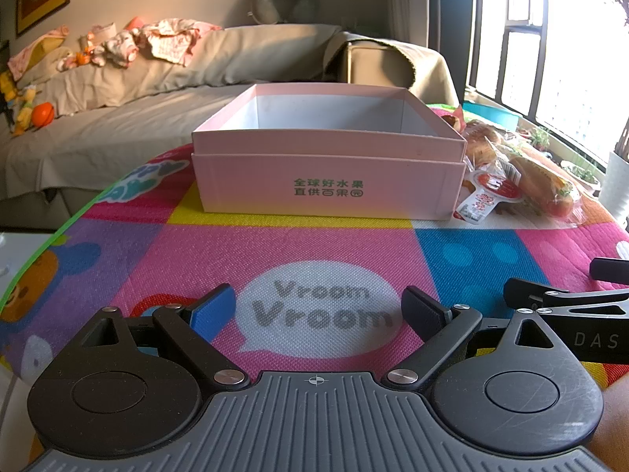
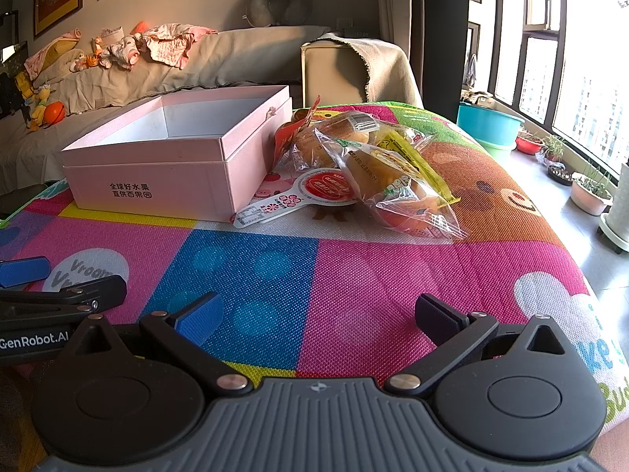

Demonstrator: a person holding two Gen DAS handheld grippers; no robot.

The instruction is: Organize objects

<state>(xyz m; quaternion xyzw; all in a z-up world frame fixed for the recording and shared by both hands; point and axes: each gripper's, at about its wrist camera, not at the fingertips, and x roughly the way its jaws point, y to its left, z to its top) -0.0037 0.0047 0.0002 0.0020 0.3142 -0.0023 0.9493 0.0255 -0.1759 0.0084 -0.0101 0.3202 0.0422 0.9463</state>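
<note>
Since nothing has yet gone into the pink box (image 2: pixel 157 165), it stands open-topped and, as far as its far inner walls show, empty, apparently nested in its own lid, ready to receive things. Both tools hang back on the near side of that box: the left gripper (image 1: pixel 318 308) has its jaws spread wide with nothing between them, and the right gripper (image 2: pixel 318 314) is likewise wide apart and empty, which suits a start before any pick. Just to the right of the box, touching or nearly touching its side wall, lies a heap of wrapped bread packets (image 2: pixel 377 169) with a round-headed red and white snack tag (image 2: pixel 310 192) at the front; these are probably what should go into the box, being the only loose goods beside it. Box and packets rest on a colourful play mat (image 2: pixel 354 275) covering a flat surface. Behind the box runs a sofa (image 1: pixel 118 90) draped in grey cloth and strewn with baby clothes (image 1: pixel 157 39) and toys; to the right of the box, tall windows (image 2: pixel 550 59) let in strong light over a teal basin (image 2: pixel 487 124) and potted plants.
</note>
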